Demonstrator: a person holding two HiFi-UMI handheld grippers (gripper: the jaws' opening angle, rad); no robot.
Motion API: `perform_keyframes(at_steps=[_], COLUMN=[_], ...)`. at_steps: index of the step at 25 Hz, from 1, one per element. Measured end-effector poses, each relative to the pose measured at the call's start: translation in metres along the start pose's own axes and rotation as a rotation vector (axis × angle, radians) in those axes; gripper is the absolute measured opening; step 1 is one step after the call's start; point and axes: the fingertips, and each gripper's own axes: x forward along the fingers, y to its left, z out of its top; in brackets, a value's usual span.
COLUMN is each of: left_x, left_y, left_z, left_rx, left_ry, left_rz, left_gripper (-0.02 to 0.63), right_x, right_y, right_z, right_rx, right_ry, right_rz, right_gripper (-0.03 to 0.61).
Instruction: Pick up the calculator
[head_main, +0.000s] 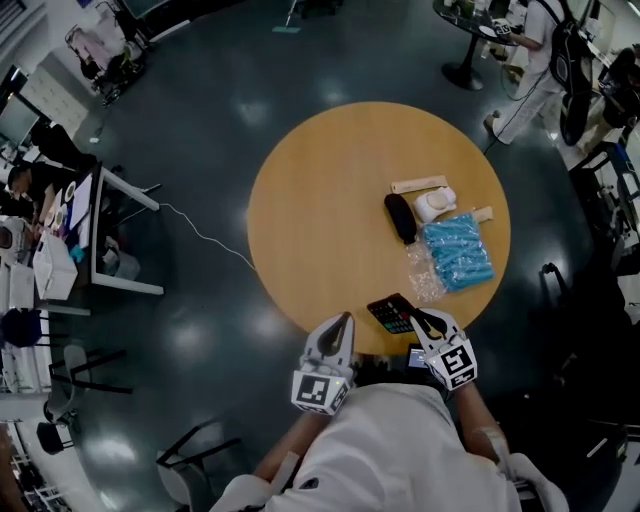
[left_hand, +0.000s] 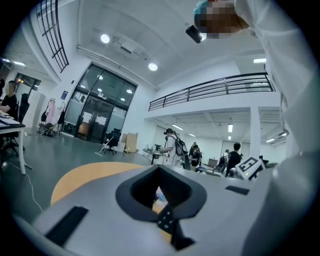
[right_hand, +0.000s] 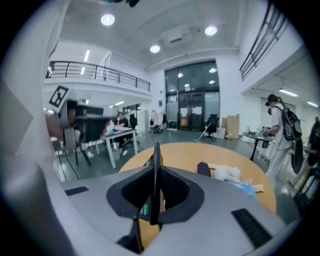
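One calculator (head_main: 391, 313) is by the near edge of the one round table (head_main: 320, 220), pinched tight in the right gripper (head_main: 421, 319). The left gripper (head_main: 344, 320) is closed and holds nothing. Farther back lie one blue bag (head_main: 458, 250) and one black case (head_main: 400, 217).

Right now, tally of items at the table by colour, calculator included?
Black: 2 (calculator, oval case)
White: 1 (soft lump)
Blue: 1 (packet)
Clear: 1 (plastic bag)
Tan: 2 (long strip, small piece)
Total: 7
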Motion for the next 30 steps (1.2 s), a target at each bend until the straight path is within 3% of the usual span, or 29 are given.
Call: perform_keyframes(at_steps=[4, 7, 13, 30], left_x=[0.007, 0.011, 0.009, -0.002], left_y=[-0.008, -0.017, -0.025, -0.024], left_z=[0.009, 0.017, 0.013, 0.016], left_rx=[-0.001, 0.033, 0.038, 0.038], left_ry=[-0.030, -0.044, -0.039, -0.051], left_rz=[-0.025, -0.057, -0.086, -0.080], left_gripper=[0.006, 0.006, 0.006, 0.006], right_x=[-0.034, -0.043, -0.048, -0.054], right_y=[0.006, 0.005, -0.004, 0.000], right_z=[0.053, 0.076, 0.083, 0.087], right_rx=[0.118, 0.114, 0.084, 0.080], right_ry=[-0.184, -0.245, -0.252, -0.283], right_rz=[-0.073, -0.107, -0.171, -0.190], right_gripper=[0.051, 0.051, 0.051, 0.051])
